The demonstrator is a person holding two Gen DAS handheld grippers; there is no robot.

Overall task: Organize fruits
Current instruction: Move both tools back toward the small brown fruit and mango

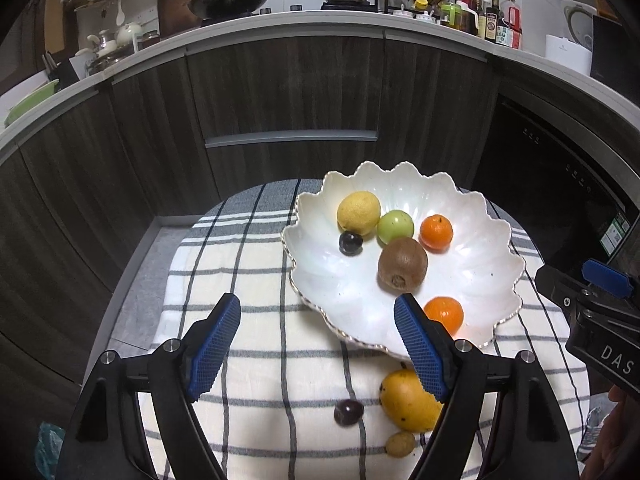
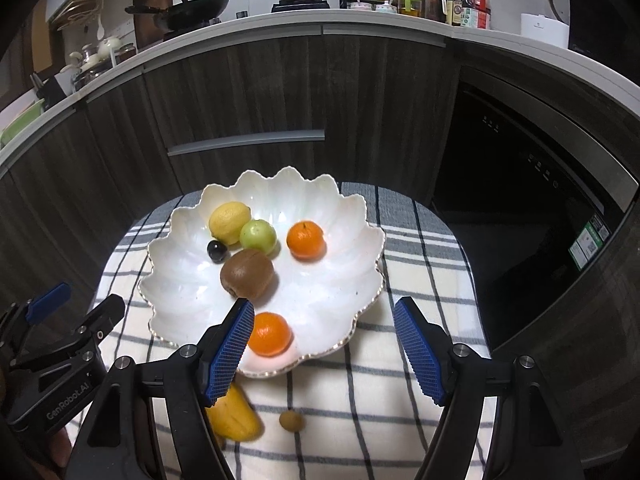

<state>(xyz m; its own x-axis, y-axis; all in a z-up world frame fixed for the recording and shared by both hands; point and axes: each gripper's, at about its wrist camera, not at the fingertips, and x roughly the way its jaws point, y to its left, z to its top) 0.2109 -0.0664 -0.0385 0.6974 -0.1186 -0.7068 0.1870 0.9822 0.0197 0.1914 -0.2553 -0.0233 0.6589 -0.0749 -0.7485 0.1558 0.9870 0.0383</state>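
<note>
A white scalloped bowl [image 1: 484, 264] [image 2: 180, 276] stands on a checked cloth and holds a lemon [image 1: 359, 212], a green fruit [image 1: 395, 227], a dark plum [image 1: 351, 243], a kiwi [image 1: 403, 264] [image 2: 247, 273] and two oranges [image 1: 436, 232] [image 1: 444, 314]. On the cloth in front of the bowl lie a mango [image 1: 408, 400] [image 2: 232, 416], a second dark plum [image 1: 349, 412] and a small brown fruit [image 1: 400, 443] [image 2: 292, 420]. My left gripper [image 1: 318, 340] hovers open and empty above the bowl's near-left rim. My right gripper [image 2: 325, 348] is open and empty over the bowl's near-right edge.
The checked cloth [image 1: 248, 360] covers a small round table, with floor dropping off on every side. Dark cabinet fronts [image 1: 288, 92] and a built-in appliance [image 2: 520, 184] stand behind it. The counter above carries a wok [image 1: 232, 0], a pot and bottles.
</note>
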